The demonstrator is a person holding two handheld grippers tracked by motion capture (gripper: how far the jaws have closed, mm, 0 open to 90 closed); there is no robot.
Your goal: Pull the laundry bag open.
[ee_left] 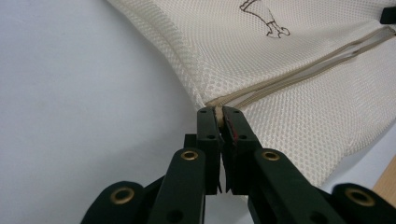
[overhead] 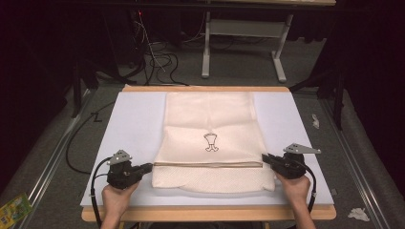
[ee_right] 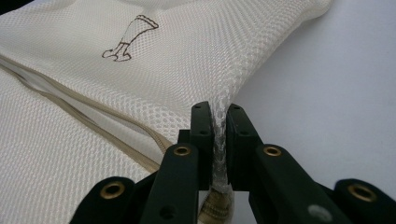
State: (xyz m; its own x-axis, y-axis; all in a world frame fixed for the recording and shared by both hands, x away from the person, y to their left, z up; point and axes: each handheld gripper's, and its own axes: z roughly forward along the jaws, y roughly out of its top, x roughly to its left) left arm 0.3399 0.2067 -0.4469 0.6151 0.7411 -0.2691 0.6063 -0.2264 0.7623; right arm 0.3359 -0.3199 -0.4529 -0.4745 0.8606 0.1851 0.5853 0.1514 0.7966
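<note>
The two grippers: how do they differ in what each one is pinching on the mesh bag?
The left gripper pinches the beige zipper end at the mesh bag edge; the right gripper pinches a fold of white mesh at the opposite side edge. In the high view, left sits lower, right slightly higher. Both are clamped on the bag.

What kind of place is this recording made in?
Probably a lab or recording studio rather than a home. A white work board lies on a wooden table in a dark room, loose cables trail over the grey floor behind, and a metal-framed bench stands farther back. A cream mesh bag lies on the board.
</note>
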